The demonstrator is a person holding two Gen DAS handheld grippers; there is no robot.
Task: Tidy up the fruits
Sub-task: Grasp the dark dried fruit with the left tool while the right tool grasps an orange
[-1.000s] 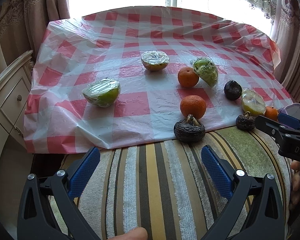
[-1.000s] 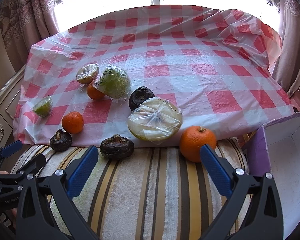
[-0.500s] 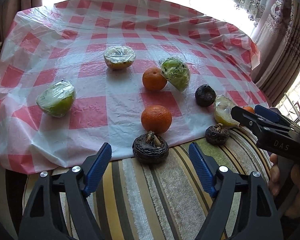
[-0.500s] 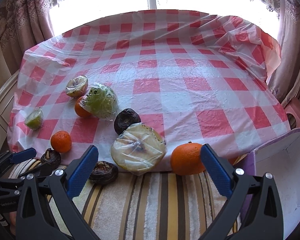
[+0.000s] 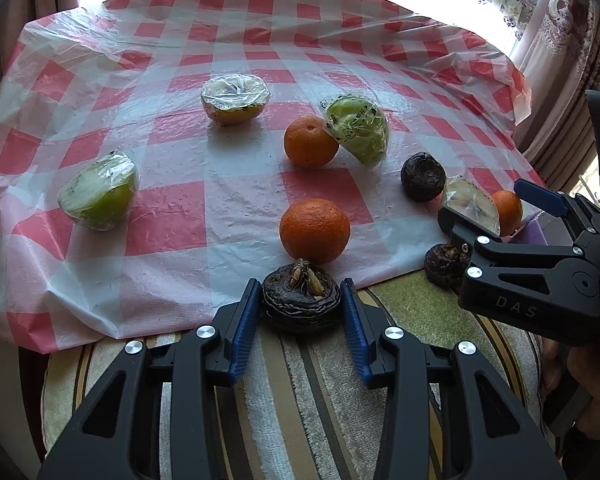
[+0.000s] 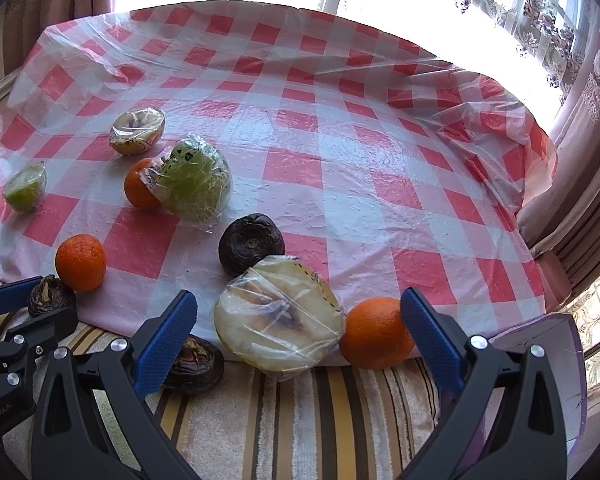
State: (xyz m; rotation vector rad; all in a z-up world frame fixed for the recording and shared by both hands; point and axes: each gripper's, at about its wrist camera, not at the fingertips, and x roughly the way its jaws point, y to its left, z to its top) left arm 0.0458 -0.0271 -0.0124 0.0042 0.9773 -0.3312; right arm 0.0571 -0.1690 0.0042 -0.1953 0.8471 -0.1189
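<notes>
The left claw (image 5: 300, 312), jaws just closing, grips the near dark wrinkled fruit (image 5: 300, 300) on the striped cushion (image 5: 300, 400). The right claw (image 6: 296, 328) stands wide open, empty.

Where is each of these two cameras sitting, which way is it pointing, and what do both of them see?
Left wrist: sits on the left tool, looking down and forward over the checked tablecloth; its blue pads press a dark wrinkled fruit; the right tool shows at right.
Right wrist: sits on the right tool, open around a wrapped pale fruit half and an orange; the left tool shows at left.
Shared: the tablecloth, oranges, wrapped halves, dark fruits, striped cushion.
</notes>
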